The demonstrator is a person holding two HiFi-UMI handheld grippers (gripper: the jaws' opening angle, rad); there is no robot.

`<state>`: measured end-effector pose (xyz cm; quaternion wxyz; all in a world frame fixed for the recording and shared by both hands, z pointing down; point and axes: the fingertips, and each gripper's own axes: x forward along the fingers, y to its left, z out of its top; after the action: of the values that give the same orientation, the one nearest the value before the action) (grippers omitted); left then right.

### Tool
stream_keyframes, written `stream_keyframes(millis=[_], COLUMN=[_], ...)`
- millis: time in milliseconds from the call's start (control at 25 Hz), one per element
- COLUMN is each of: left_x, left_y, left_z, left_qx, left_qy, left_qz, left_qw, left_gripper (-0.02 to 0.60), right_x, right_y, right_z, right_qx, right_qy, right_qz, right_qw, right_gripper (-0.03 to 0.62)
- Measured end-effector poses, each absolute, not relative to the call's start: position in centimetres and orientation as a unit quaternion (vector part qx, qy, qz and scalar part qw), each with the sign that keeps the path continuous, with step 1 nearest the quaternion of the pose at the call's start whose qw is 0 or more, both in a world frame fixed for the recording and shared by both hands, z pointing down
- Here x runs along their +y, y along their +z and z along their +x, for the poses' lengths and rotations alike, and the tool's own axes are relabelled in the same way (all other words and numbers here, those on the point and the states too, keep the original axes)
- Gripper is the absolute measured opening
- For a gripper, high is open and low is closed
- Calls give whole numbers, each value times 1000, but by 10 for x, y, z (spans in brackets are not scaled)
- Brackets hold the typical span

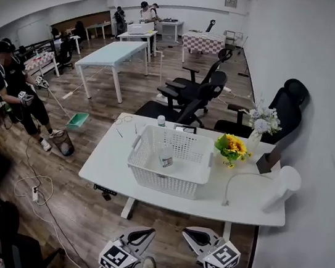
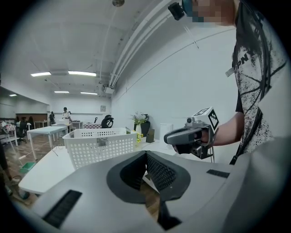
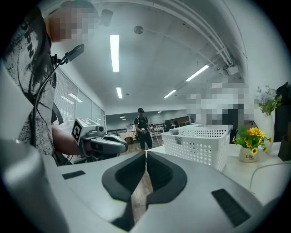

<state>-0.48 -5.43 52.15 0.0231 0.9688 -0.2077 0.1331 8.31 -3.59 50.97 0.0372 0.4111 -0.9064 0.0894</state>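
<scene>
Both grippers hang low in front of a white table [image 1: 114, 160], short of its near edge and touching nothing. My left gripper [image 1: 148, 232] is shut, its dark padded jaws meeting at the tips [image 2: 146, 155] with nothing between them. My right gripper [image 1: 188, 232] is shut and empty as well [image 3: 146, 154]. Each shows in the other's view: the right gripper [image 2: 186, 135] and the left gripper [image 3: 107, 144], both held in a hand. A white perforated basket [image 1: 167, 177] stands mid-table with a small bottle [image 1: 166, 157] inside; the basket [image 2: 97, 146] also shows in both gripper views [image 3: 200, 143].
On the table's right are a pot of sunflowers [image 1: 231, 148], a vase of pale flowers [image 1: 259, 128], a dark box [image 1: 267, 162] and a white lamp [image 1: 281, 188]. Black office chairs [image 1: 188, 99] stand behind. A person [image 1: 17, 95] sweeps at left. Cables [image 1: 34, 188] lie on the wood floor.
</scene>
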Motion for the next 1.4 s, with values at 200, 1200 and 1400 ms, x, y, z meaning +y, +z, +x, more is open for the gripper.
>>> stream_keyframes(millis=[200,1200,1400], left_x=[-98,-208,-217], left_y=[517,513,513], left_z=[-18,-60,-56], left_qx=[-189,-121,-115], left_qy=[134,117,118], left_qz=[972,986,986], left_qw=[18,0,5], left_gripper=[11,11,11], right_x=[-80,-185,-196], right_y=[506,493,484], right_z=[69,25,28], right_qx=[-901,-877,-880], right_qy=[86,72,75], right_qz=[424,473,468], right_qw=[41,40,26], right_gripper=[25,25,25])
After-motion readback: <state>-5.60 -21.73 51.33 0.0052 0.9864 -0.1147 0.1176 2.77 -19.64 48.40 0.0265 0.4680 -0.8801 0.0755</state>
